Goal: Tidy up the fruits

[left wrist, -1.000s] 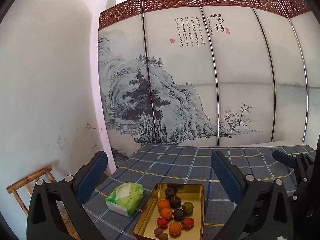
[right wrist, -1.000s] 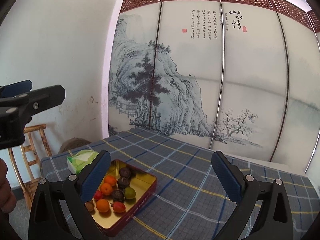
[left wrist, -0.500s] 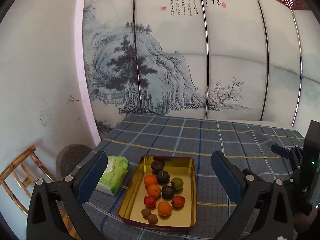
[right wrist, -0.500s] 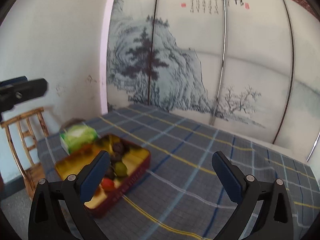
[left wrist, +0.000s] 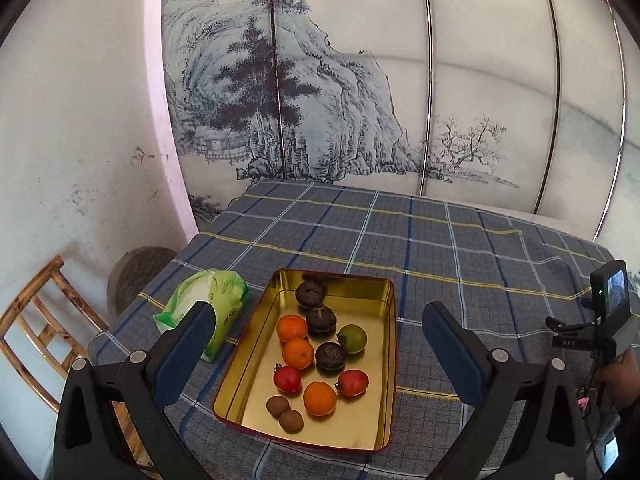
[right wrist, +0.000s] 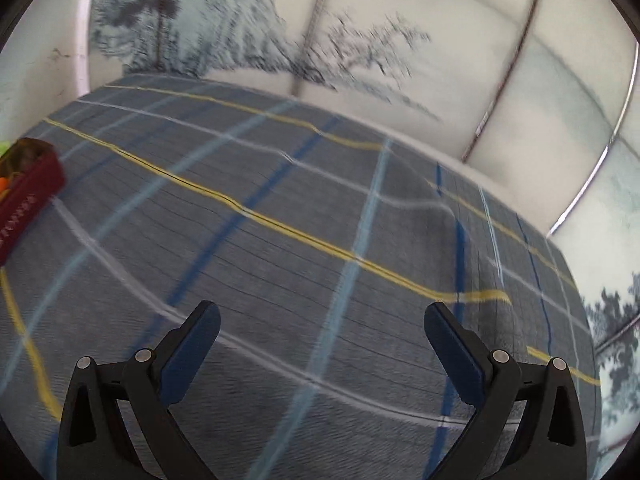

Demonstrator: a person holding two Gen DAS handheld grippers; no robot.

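A gold tin tray (left wrist: pixel 372 412) with a red outer wall lies on the checked tablecloth in the left wrist view. It holds three oranges (left wrist: pixel 298 353), dark mangosteens (left wrist: pixel 321 319), a green fruit (left wrist: pixel 352 338), two red fruits (left wrist: pixel 352 383) and two small brown ones (left wrist: pixel 291 420). My left gripper (left wrist: pixel 320 344) hovers open above the tray's near half, nothing between its fingers. My right gripper (right wrist: pixel 322 344) is open over bare tablecloth (right wrist: pixel 304 240); the tray (right wrist: pixel 28 192) shows only at that view's left edge. The right tool's body (left wrist: pixel 600 328) shows at the right edge of the left wrist view.
A green tissue pack (left wrist: pixel 204 304) lies left of the tray. A bamboo chair (left wrist: pixel 36 332) stands off the table's left side. A painted folding screen (left wrist: pixel 360 100) closes the back. A person's hand (left wrist: pixel 616 376) holds the right tool.
Both cameras have tilted down toward the table. The left gripper has come closer over the tray. The right gripper has swung right, so the tray slid to its left edge; its view is motion-blurred.
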